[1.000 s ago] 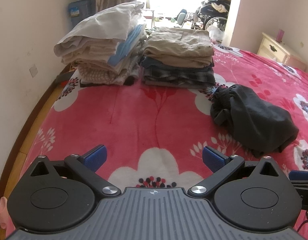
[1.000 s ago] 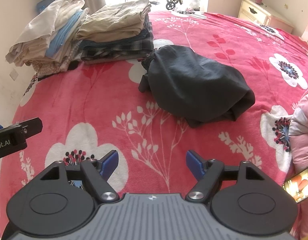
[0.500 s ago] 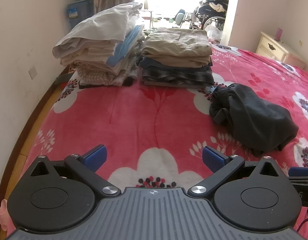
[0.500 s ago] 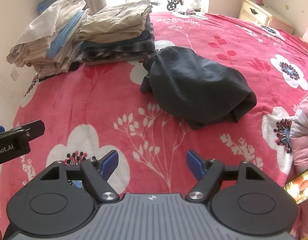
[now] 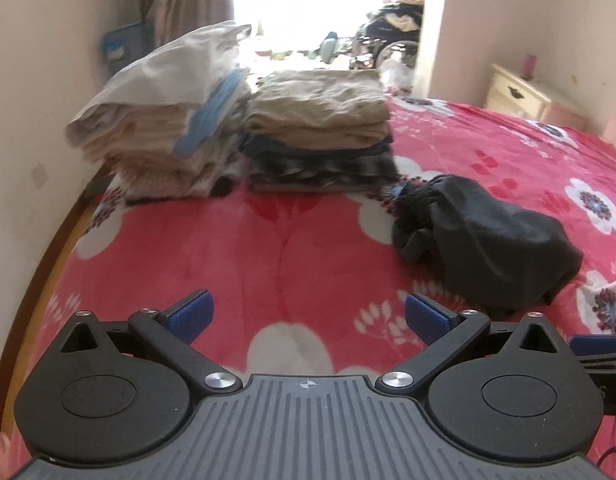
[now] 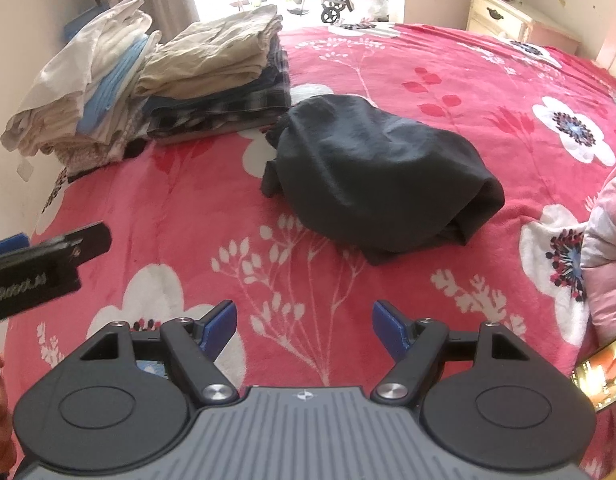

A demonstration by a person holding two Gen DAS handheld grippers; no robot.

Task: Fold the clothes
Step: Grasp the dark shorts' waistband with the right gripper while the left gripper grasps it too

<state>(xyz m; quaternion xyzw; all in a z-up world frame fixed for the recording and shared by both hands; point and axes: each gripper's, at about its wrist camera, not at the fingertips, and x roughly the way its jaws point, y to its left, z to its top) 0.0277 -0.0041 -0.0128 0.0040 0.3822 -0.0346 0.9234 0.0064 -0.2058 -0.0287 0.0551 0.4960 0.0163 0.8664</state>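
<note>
Both claws hover wide apart and empty, left claw [image 5: 307, 316] and right claw [image 6: 303, 326], barely shifted; the crumpled dark garment [image 6: 382, 176] sits mid-bed [image 6: 468, 80] beside the folded stacks [image 6: 211, 80], untouched.

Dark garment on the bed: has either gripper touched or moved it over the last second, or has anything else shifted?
Nothing visibly changed. The dark garment lies crumpled on the red blanket, untouched. Both the left gripper and right gripper stay open and empty short of it, and the two folded stacks sit as before.
</note>
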